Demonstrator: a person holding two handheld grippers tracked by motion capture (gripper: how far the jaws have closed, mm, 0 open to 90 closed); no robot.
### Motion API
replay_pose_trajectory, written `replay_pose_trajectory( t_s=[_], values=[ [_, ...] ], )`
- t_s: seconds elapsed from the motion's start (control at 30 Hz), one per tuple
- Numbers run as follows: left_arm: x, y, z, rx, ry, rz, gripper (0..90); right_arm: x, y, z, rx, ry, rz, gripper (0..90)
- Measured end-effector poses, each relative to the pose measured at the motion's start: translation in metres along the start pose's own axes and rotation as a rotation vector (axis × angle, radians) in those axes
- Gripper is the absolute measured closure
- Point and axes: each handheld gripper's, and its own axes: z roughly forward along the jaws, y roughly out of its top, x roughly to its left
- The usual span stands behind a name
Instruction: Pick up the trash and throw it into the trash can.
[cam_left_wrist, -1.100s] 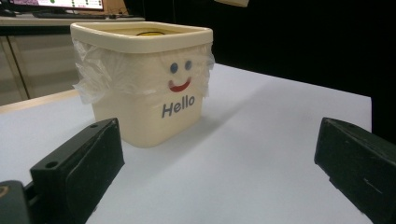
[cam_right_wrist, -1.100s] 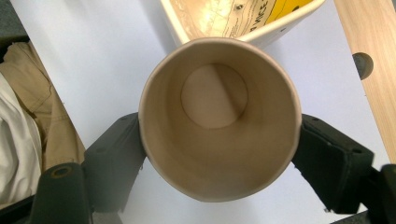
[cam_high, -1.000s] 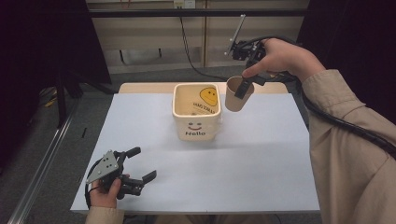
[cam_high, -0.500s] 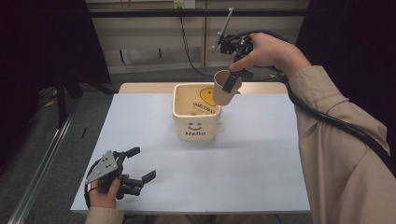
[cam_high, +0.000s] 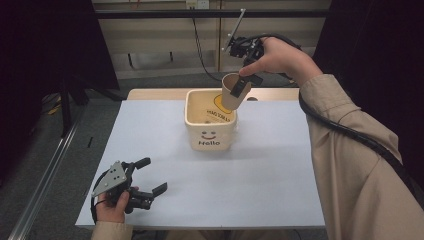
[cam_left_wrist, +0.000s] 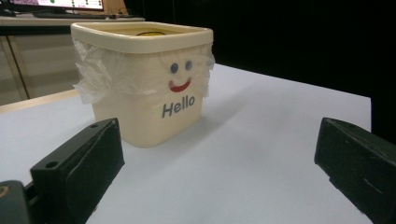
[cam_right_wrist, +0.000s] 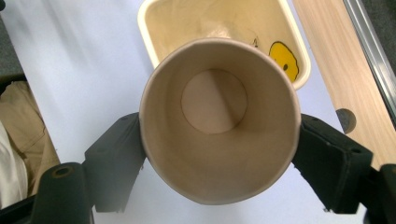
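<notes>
Our right gripper (cam_high: 240, 86) was raised at the far side, arm extended, jaws clamped on a paper cup (cam_right_wrist: 219, 119). Our left gripper (cam_high: 145, 175) sat low at the near-left, jaws spread wide, gripping nothing.

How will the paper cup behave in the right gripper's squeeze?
The paper cup looks empty, so probably very light. Its thin wall likely flexes: the rim seems slightly out of round between the right gripper jaws. Tapered sides might let it slip.

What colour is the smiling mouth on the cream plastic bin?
Red, under two blue eyes on the cream plastic bin; clearest in the left gripper view.
</notes>
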Motion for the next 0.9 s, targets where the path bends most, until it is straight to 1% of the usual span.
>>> replay_pose_trajectory(
  t_s=[0.03,0.07,0.1,0.13,0.17,0.2,0.27,0.33,0.37,0.43,0.47,0.53,0.57,0.6,0.67,0.7,0.73,0.77,0.8,0.83,0.87,0.9],
  values=[
    [0.000,0.000,0.000,0.005,-0.004,0.001,1.1,-0.001,0.001,0.001,-0.001,0.001,-0.010,20.5],
    [0.000,0.000,0.000,0.001,-0.001,0.001,1.1,-0.001,0.002,0.003,-0.004,0.002,-0.008,20.4],
    [0.001,0.000,-0.001,0.010,-0.003,0.015,1.1,0.000,0.003,0.004,-0.003,0.006,-0.007,20.5],
    [0.001,0.000,-0.001,0.010,-0.002,0.014,1.1,0.000,0.003,0.006,-0.007,0.006,-0.001,20.4],
    [0.002,0.000,-0.001,0.009,-0.005,0.014,1.1,-0.001,0.004,0.007,0.000,0.008,-0.020,20.4],
    [0.002,0.000,-0.001,0.010,-0.010,0.014,1.1,0.000,0.005,0.009,0.000,0.009,-0.011,20.5],
    [0.002,0.000,-0.001,0.011,-0.014,0.015,1.1,0.000,0.007,0.011,0.003,0.013,-0.023,20.4],
    [0.002,0.000,-0.001,0.010,-0.013,0.013,1.1,0.000,0.008,0.015,-0.004,0.017,-0.030,20.4],
    [0.000,0.000,-0.001,0.004,-0.012,-0.013,1.1,0.000,0.009,0.017,-0.004,0.016,-0.041,20.4],
    [0.000,0.000,-0.001,0.002,-0.011,-0.012,1.1,0.002,0.011,0.021,-0.007,0.019,-0.030,20.4],
    [0.001,0.000,-0.001,0.004,-0.005,0.000,1.1,0.001,0.011,0.021,-0.002,0.021,-0.042,20.4],
    [0.001,0.000,-0.001,0.004,-0.008,0.000,1.1,0.002,0.012,0.024,-0.001,0.018,-0.030,20.3],
    [0.001,0.000,-0.001,0.005,-0.009,0.001,1.1,0.002,0.012,0.025,0.003,0.017,-0.041,20.4],
    [0.002,0.000,-0.001,0.006,-0.010,0.007,1.1,0.001,0.012,0.027,0.003,0.021,-0.043,20.3],
    [0.001,0.000,-0.001,0.003,-0.008,-0.001,1.1,0.001,0.012,0.029,0.003,0.019,-0.040,20.3],
    [0.001,0.000,-0.001,0.003,-0.008,0.000,1.1,0.001,0.012,0.031,0.007,0.020,-0.051,20.3],
    [0.002,0.000,-0.002,0.005,-0.010,0.010,1.1,0.001,0.012,0.032,0.001,0.020,-0.038,20.2],
    [0.002,0.000,-0.001,0.001,-0.010,0.002,1.1,0.001,0.012,0.033,0.010,0.022,-0.042,20.1],
    [0.002,0.000,-0.002,0.007,-0.010,0.011,1.1,0.001,0.012,0.034,0.001,0.020,-0.033,20.1],
    [0.001,0.000,-0.001,0.004,-0.008,0.004,1.1,0.000,0.012,0.034,0.019,0.023,-0.054,20.1],
    [0.000,0.000,-0.001,0.004,-0.011,-0.010,1.1,0.001,0.012,0.035,0.020,0.022,-0.044,20.1],
    [0.000,0.000,-0.001,0.004,-0.012,-0.010,1.1,0.001,0.012,0.036,0.024,0.023,-0.046,20.1]
  ],
)
